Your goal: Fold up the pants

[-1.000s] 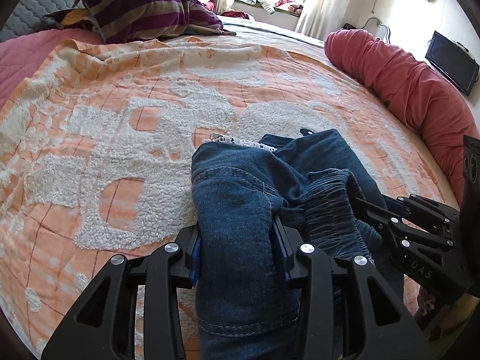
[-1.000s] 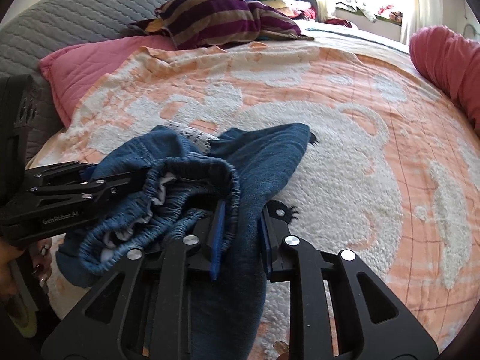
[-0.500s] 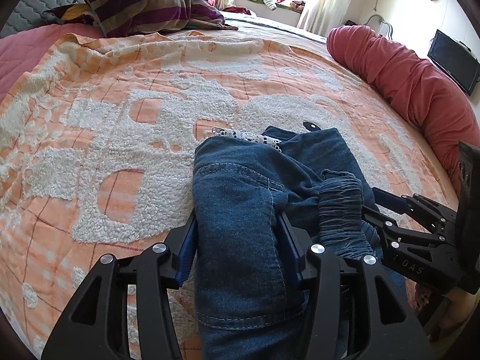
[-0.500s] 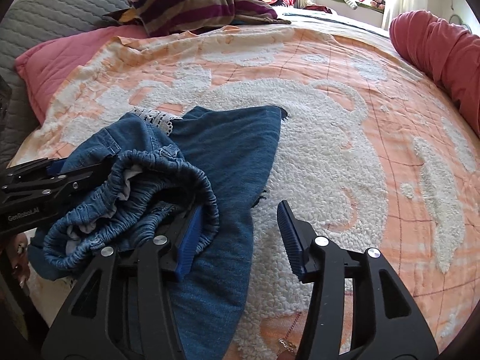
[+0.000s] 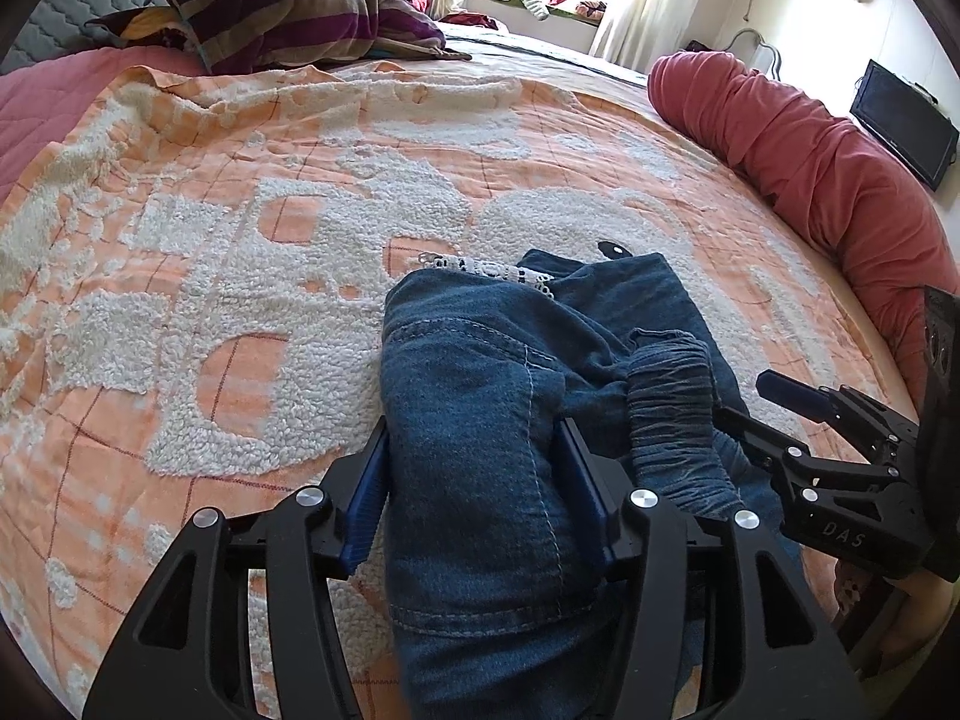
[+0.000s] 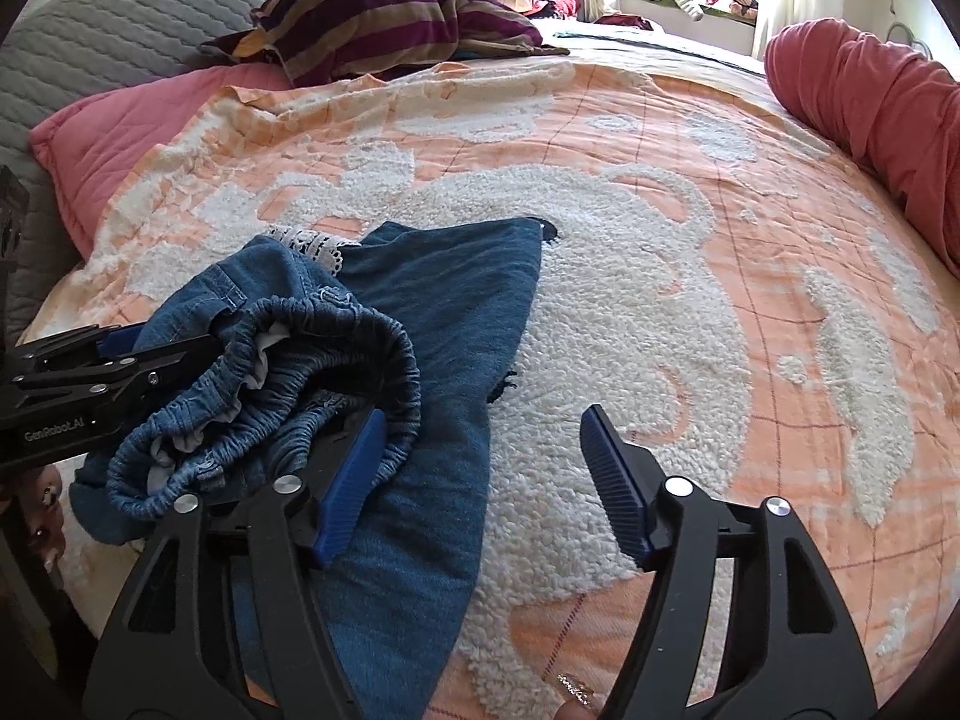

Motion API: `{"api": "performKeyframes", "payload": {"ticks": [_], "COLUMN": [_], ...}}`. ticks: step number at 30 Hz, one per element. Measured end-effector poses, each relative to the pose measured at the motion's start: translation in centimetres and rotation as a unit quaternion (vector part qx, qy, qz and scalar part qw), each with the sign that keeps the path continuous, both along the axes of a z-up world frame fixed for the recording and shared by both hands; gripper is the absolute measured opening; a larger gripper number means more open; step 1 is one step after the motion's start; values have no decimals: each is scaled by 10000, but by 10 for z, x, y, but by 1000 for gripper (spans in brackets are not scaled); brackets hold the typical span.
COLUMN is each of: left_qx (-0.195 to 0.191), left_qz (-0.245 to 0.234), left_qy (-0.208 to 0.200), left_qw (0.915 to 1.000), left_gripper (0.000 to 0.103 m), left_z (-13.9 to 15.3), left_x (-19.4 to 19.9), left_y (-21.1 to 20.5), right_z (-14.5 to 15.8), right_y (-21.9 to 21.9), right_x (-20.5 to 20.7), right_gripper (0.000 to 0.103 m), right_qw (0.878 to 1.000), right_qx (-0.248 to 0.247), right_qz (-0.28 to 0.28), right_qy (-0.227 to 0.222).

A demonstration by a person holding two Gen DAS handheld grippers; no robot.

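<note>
Blue denim pants (image 5: 498, 420) lie bunched on the orange and white bedspread (image 5: 240, 240), with a gathered elastic waistband (image 6: 282, 360) and a white lace trim (image 6: 306, 243). My left gripper (image 5: 474, 480) has its jaws spread on either side of a thick fold of denim, which fills the gap between them. My right gripper (image 6: 480, 480) is open and empty; its left pad (image 6: 354, 474) lies against the waistband and its right pad hangs over the bedspread. It also shows at the right of the left wrist view (image 5: 756, 402).
A striped purple pillow (image 6: 384, 24) and a pink quilt (image 6: 138, 120) lie at the head of the bed. A long red bolster (image 5: 810, 162) runs along the right edge. A dark screen (image 5: 906, 120) is on the far wall.
My right gripper has opened wide and let go of the denim. My left gripper's jaws have spread apart around the fold. The pants have settled lower on the bed.
</note>
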State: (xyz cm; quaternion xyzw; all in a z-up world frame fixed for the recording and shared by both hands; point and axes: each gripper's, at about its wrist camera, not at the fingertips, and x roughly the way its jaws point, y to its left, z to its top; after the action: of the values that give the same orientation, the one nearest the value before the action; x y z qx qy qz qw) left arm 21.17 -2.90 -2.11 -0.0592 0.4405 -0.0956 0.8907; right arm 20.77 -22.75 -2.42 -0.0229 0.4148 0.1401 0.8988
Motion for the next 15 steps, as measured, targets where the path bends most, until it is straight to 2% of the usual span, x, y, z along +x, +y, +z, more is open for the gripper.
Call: {"api": "performKeyframes", "payload": {"ticks": [2,7,10,13,15], "left_qx": [6,-99,-95,-108,-117], "left_qz": [10,72,90,104,123], "left_qy": [-27,-63,-123,-163,-189], "left_qw": [10000,9999,9998,9998,9997], "left_gripper": [58,59,67,69,74], "left_z": [1,6,9,13,15], "left_x": [-1,-4,-7,-9,-11], "left_y": [1,8,10,13,14], "right_z": [3,8,12,17,21], "right_y": [-3,-8,-10,-11,-11], "right_x": [-2,-9,-14,-18,-21], "right_gripper": [64,71,77,82,87], "right_qw": [10000,9998,9997,9995,9994], "right_qx": [30,69,126,169,166], "right_qz": [-52,-129,-150,-150,-153], "right_qy": [-29,-95,-134,-206,-251]}}
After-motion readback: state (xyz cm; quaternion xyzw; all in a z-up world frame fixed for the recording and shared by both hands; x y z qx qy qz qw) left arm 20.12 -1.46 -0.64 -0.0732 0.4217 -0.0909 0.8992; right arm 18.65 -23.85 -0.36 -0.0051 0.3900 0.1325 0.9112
